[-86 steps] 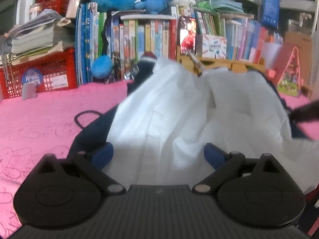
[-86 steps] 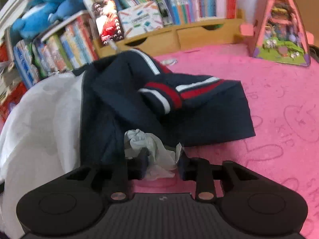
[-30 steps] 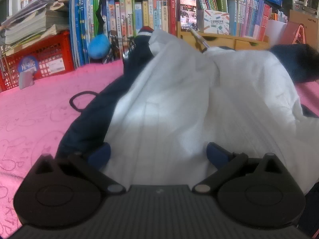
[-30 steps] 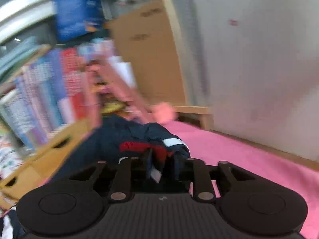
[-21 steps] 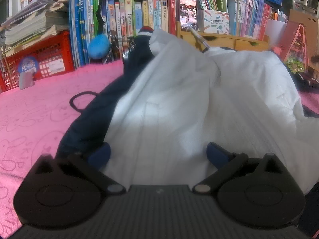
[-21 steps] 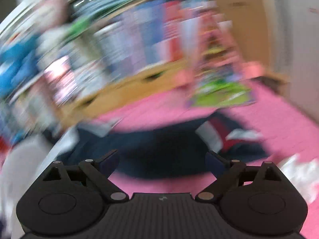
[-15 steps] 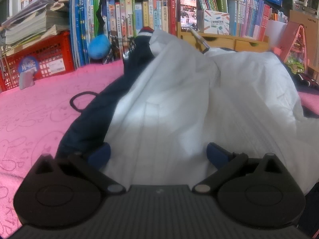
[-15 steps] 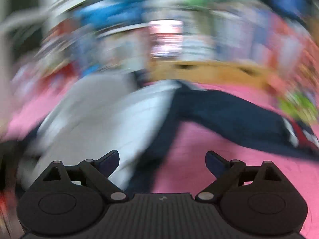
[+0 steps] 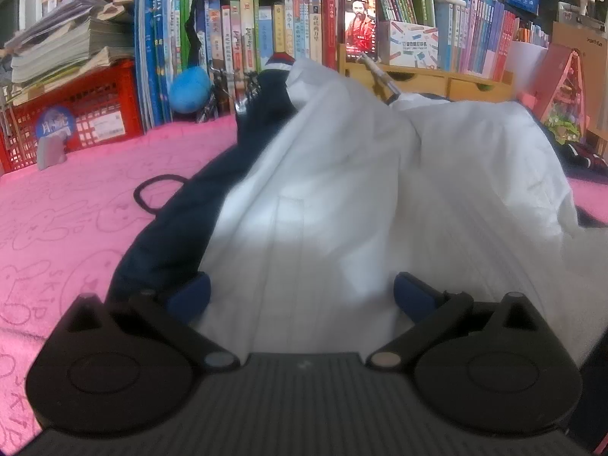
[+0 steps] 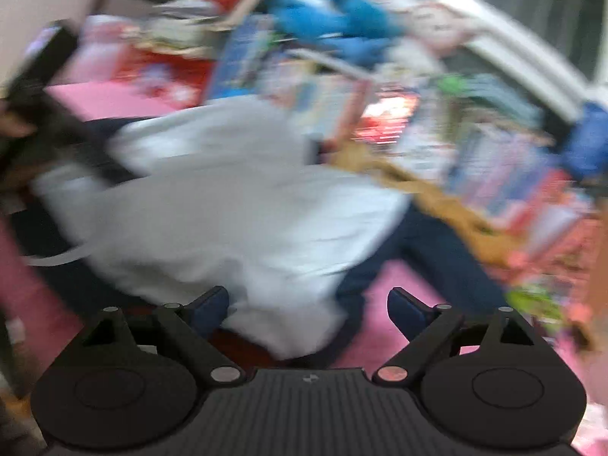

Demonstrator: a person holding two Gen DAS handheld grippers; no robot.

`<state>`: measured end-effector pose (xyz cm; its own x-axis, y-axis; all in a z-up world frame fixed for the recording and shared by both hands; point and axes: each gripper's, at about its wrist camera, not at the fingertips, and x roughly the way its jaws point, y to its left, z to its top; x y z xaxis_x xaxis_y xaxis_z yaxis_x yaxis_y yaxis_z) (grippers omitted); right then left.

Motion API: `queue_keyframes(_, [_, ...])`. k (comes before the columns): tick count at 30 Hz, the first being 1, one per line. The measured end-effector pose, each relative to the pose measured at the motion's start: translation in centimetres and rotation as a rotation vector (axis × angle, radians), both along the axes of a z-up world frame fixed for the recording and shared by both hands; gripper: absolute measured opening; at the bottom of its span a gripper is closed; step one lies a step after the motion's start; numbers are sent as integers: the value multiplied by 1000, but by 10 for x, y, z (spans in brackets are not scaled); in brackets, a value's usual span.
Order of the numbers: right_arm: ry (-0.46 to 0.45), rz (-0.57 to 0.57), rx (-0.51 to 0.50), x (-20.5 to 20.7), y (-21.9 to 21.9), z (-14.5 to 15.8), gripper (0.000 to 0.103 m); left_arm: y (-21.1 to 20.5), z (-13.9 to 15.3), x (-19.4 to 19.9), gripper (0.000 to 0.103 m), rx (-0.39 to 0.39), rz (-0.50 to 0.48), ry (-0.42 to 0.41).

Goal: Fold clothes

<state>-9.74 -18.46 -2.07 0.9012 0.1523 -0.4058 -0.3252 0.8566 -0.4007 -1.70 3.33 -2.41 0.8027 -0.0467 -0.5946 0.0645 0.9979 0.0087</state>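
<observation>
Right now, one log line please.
left gripper: open over white garment | right gripper: open, empty | navy garment: unfolded

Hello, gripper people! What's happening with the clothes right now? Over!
Both grippers, left gripper and right gripper, open, empty. White lining of navy jacket heaped, unfolded. Nothing blocking.

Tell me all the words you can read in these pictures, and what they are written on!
"SKIP": outline letters on the pink blanket, at its left edge beside the bunny doodles.
Blue round sticker on the red crate: characters too blurred to read.
Book spines: print too small to read.
Right wrist view: all motion blur, nothing readable.
</observation>
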Motion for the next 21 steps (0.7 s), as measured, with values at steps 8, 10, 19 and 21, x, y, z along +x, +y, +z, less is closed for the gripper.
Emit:
queue_keyframes(8, [-40, -158, -2, -15, -43, 4, 72, 2, 1, -2, 103, -17, -3, -14])
queue_keyframes(10, [14, -49, 40, -28, -43, 3, 72, 1, 1, -1, 103, -9, -3, -9])
queue_keyframes(19, [85, 203, -41, -44, 26, -23, 79, 14, 23, -23, 103, -16, 3, -81])
queue_keyframes(21, [76, 239, -71, -46, 30, -23, 79, 20, 29, -25, 103, 16, 30, -108])
